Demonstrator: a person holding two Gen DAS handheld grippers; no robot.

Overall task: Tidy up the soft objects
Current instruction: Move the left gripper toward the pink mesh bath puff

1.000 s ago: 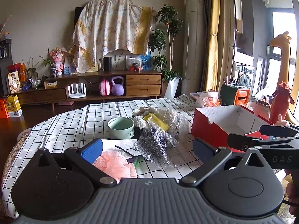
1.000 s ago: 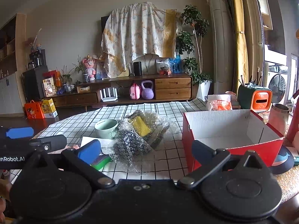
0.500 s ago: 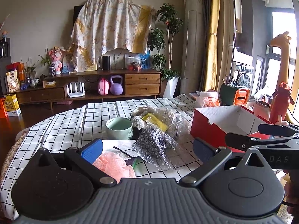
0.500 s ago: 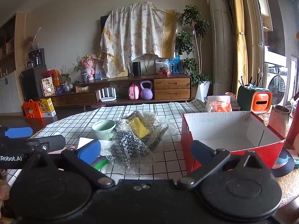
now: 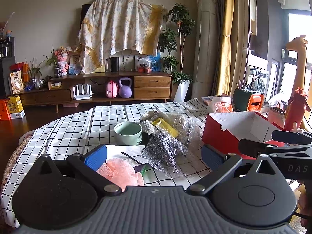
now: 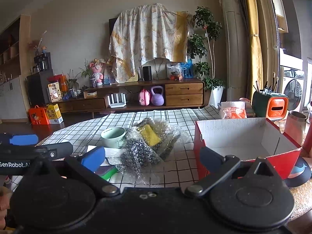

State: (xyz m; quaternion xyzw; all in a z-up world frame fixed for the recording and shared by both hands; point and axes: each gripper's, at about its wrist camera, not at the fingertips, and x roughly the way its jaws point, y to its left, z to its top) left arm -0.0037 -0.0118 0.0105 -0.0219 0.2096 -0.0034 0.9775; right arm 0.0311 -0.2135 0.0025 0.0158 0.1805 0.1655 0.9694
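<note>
Left wrist view: left gripper (image 5: 154,155) spread wide, empty, over the pink mesh puff (image 5: 121,172) at 7 o'clock; probably lining up a pick. Right gripper (image 6: 152,157) likewise apart, empty. Red box (image 6: 245,146) at 3 o'clock, open to receive. Bubble wrap (image 5: 165,142) obscures its contents; puff partly hidden.
</note>
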